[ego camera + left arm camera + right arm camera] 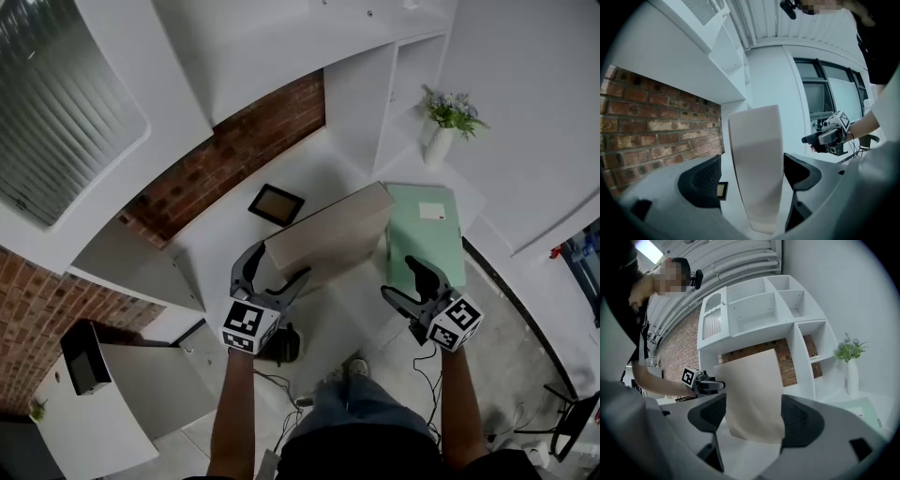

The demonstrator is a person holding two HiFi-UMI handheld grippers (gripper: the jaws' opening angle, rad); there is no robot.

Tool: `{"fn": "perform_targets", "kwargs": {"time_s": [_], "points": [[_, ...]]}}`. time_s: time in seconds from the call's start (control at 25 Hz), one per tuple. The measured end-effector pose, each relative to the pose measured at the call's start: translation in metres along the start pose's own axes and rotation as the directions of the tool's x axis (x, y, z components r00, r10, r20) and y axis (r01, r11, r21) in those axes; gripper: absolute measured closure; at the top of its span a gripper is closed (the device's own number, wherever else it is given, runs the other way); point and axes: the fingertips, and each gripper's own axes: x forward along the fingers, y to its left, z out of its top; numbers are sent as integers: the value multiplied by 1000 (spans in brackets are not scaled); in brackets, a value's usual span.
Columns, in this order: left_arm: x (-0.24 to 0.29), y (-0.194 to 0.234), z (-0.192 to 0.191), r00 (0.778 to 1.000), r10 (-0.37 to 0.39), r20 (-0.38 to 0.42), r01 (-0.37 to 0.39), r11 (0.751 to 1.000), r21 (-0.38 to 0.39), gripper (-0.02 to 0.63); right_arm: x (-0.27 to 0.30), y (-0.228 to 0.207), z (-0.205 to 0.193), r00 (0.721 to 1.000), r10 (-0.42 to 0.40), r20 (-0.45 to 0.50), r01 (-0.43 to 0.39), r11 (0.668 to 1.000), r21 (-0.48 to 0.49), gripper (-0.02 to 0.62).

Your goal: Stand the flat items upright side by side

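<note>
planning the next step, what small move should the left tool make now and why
Probably draw the left tool straight back off the beige folder. Its jaws stand apart with a gap on either side, and the folder seems to stand on edge unaided, while the green folder lies flat beside it.

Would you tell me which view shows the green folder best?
Head view: the green folder lies flat, its top almost fully visible. The right gripper view catches only a sliver; the left gripper view shows none.
</note>
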Motion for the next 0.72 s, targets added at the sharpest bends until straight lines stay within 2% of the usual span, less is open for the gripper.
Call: {"fn": "perform_targets", "kwargs": {"time_s": [0.32, 0.52, 0.72], "points": [[20, -11, -16, 991, -137, -10, 137, 991, -7, 215, 4, 5, -9, 1000, 4, -26, -4, 1000, 12, 245], [42, -24, -23, 969, -246, -25, 245, 969, -12, 216, 3, 6, -13, 999, 3, -42, -3, 1000, 13, 245], [53, -35, -19, 950, -313, -4, 313, 949, -27, 217, -3, 1, -19, 999, -10, -43, 12, 1000, 29, 245]]}}
